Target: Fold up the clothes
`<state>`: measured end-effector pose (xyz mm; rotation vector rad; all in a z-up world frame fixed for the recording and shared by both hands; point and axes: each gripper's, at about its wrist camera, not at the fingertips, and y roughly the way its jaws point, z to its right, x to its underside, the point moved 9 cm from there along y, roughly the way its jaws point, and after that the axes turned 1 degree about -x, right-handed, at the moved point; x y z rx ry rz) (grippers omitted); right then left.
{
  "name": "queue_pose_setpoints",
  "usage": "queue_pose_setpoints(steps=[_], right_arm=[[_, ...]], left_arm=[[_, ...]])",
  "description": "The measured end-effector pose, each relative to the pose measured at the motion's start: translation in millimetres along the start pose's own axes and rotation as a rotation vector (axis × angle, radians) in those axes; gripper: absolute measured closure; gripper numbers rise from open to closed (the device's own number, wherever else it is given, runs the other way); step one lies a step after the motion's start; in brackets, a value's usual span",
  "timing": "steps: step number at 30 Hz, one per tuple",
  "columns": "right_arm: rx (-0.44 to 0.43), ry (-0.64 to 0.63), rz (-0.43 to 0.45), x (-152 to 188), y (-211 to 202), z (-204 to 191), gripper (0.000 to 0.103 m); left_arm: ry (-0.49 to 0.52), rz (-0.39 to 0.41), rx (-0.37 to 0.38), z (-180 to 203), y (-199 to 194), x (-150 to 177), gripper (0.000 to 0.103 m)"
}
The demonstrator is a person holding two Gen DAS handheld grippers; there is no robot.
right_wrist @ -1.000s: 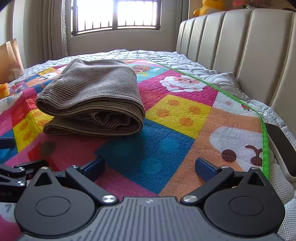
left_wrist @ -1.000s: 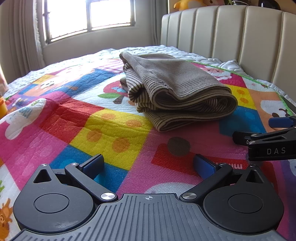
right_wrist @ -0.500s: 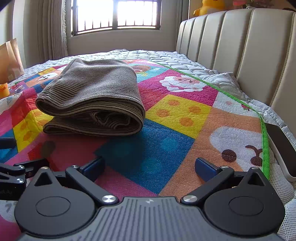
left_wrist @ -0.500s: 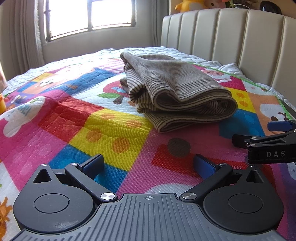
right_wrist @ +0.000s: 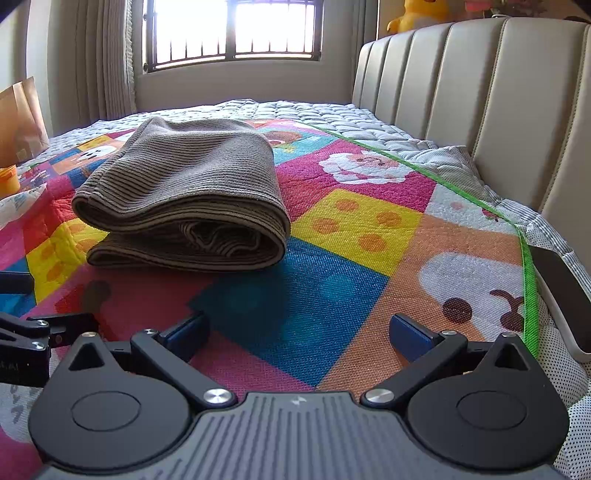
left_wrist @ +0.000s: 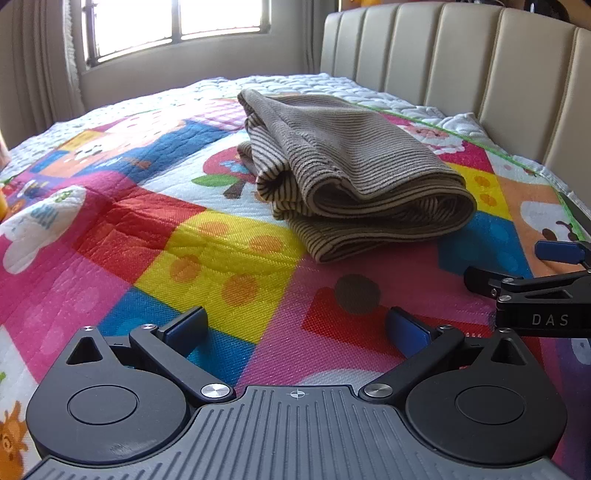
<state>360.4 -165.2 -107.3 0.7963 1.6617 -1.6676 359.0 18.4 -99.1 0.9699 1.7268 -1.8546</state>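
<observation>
Both grippers, left gripper [left_wrist: 295, 328] and right gripper [right_wrist: 299, 330], have jaws spread wide and empty. The folded garment [right_wrist: 184, 199] lies on the bed [right_wrist: 332, 288], upper left in the right view, centre-right in the left view, apart from both; neither is clearly nearer.

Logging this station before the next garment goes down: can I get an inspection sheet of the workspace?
Surface: colourful quilted mat on a bed.
Job's things: striped brown garment, folded, lying on the mat.
Clutter: yellow container and paper bag at the far left.
Grippers: left gripper open, empty; right gripper open, empty; both short of the garment.
Cables: nothing seen.
Surroundings: padded headboard, barred window, curtain, yellow plush toy.
</observation>
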Motion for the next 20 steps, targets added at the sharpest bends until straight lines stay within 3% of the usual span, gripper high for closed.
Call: queue_pose_setpoints(steps=[7,20], right_arm=[[0.002,-0.002,0.003,-0.2,0.3,-1.0,0.0],[0.001,-0.003,0.004,-0.2,0.2,-0.6,0.0]], left_arm=[[-0.049,0.044,-0.003,-3.0,-3.9,2.6,0.0],[-0.025,0.053,-0.027,-0.5,-5.1,2.8,0.0]])
